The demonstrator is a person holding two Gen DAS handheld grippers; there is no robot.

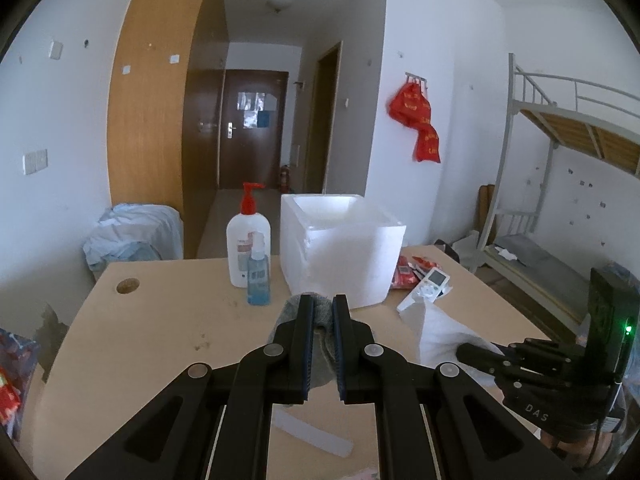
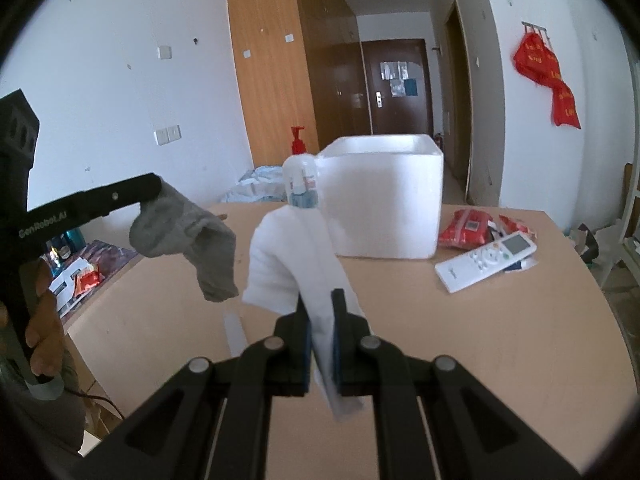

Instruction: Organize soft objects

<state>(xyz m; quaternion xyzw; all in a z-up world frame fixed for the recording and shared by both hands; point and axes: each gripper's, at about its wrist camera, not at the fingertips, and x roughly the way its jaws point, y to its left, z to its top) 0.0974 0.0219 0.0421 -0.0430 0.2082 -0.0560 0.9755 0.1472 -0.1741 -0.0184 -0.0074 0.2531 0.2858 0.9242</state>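
My left gripper point(image 1: 323, 304) is shut on a grey sock point(image 1: 320, 320), which bulges between its fingers. From the right wrist view the same grey sock point(image 2: 188, 236) hangs off the left gripper point(image 2: 154, 192) above the table's left side. My right gripper point(image 2: 322, 300) is shut on a white sock point(image 2: 296, 256) that is lifted off the table. In the left wrist view, the white sock point(image 1: 436, 328) and the right gripper point(image 1: 472, 354) appear at the right. An open white foam box point(image 1: 340, 248) point(image 2: 384, 200) stands on the table beyond both socks.
A white pump bottle with a red top point(image 1: 248, 240) and a small blue spray bottle point(image 1: 258, 276) stand left of the box. Right of the box lie a white remote point(image 2: 486, 260) and red packets point(image 2: 464, 228). The beige table point(image 2: 480, 340) has a cable hole point(image 1: 127, 285). A hand point(image 2: 40, 320) holds the left gripper.
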